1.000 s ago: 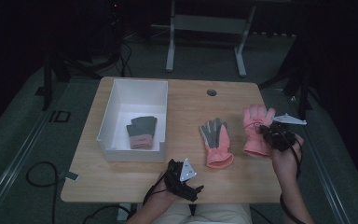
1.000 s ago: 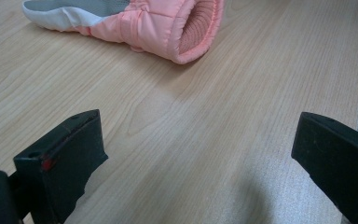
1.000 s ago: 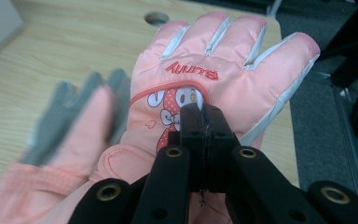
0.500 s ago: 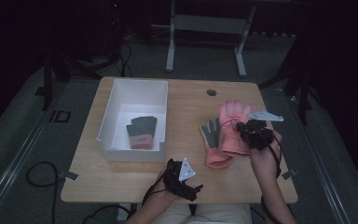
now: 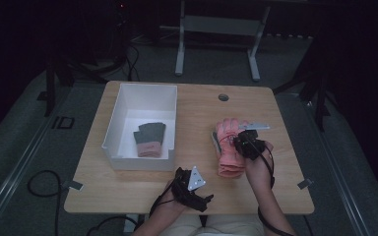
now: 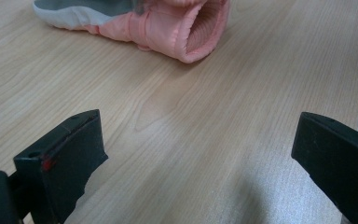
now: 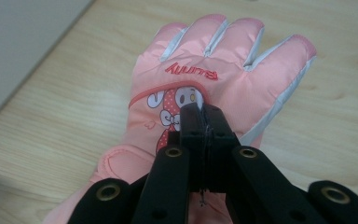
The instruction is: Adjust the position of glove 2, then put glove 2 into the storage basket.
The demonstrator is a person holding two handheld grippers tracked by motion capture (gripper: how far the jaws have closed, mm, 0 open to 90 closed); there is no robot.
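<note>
High view: we saw our right tongs (image 5: 242,142) pinching the pink glove (image 5: 228,147) at the surface's (image 5: 197,105) four o'clock. Left gripper view: our left tongs (image 6: 196,158) stood wide open, holding nothing. Right gripper view: jaws clamped the glove's fabric.

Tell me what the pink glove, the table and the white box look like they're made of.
Pink glove: smooth, slightly shiny padded fabric, probably nylon, with a printed cartoon. Table: pale wood or wood-look laminate, with visible grain. White box: matte, thin flat walls; plastic or card, hard to tell.

High view overhead; tong views close, sharing glove (image 5: 229,147).
</note>
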